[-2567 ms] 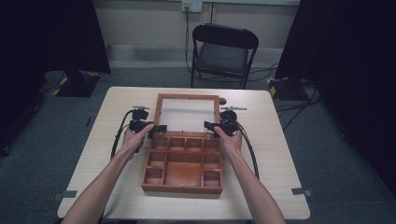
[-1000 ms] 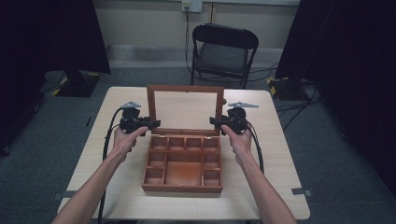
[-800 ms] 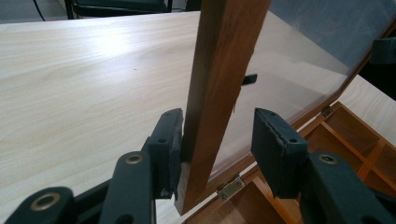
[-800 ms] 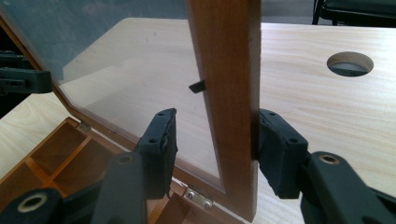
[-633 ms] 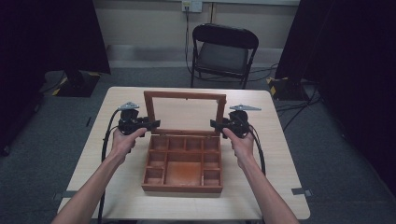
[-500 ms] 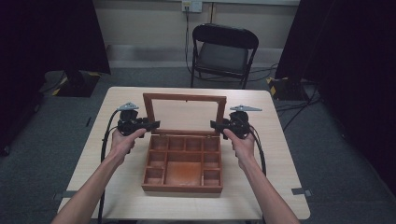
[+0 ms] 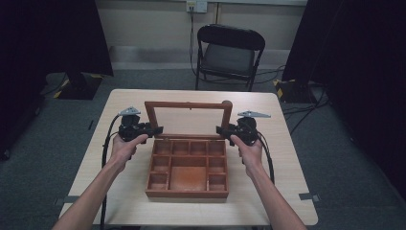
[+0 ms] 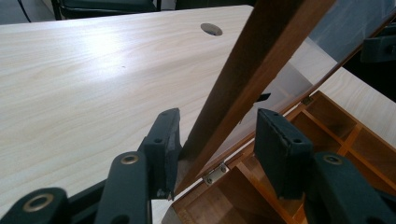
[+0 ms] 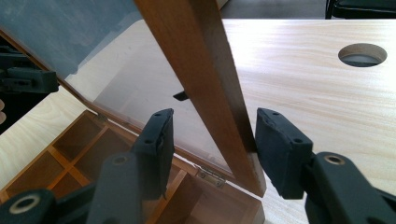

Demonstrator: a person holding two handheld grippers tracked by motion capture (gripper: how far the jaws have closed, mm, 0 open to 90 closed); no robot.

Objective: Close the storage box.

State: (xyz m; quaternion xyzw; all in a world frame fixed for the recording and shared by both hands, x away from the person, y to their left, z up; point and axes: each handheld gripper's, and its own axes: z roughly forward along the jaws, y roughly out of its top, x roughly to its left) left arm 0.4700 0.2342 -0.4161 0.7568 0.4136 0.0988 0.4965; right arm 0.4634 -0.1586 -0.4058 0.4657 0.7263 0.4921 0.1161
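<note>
A wooden box (image 7: 187, 167) sits mid-desk (image 7: 287, 167), its glass-paned lid (image 7: 188, 120) raised nearly upright on hinges at the box's far edge. The left claw (image 7: 154, 129) straddles the lid's left frame post near the hinge, jaws parted, one pad close against the wood. The right claw (image 7: 221, 129) brackets the lid's right post the same way, released, gaps showing on both sides. Behind the box, beyond the desk, stands a black chair (image 7: 229, 52).

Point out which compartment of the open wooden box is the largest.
The middle compartment at the front of the wooden box, nearest the person. It is wide and spans about two rows, while the small square cells surround it at the back and sides.
</note>
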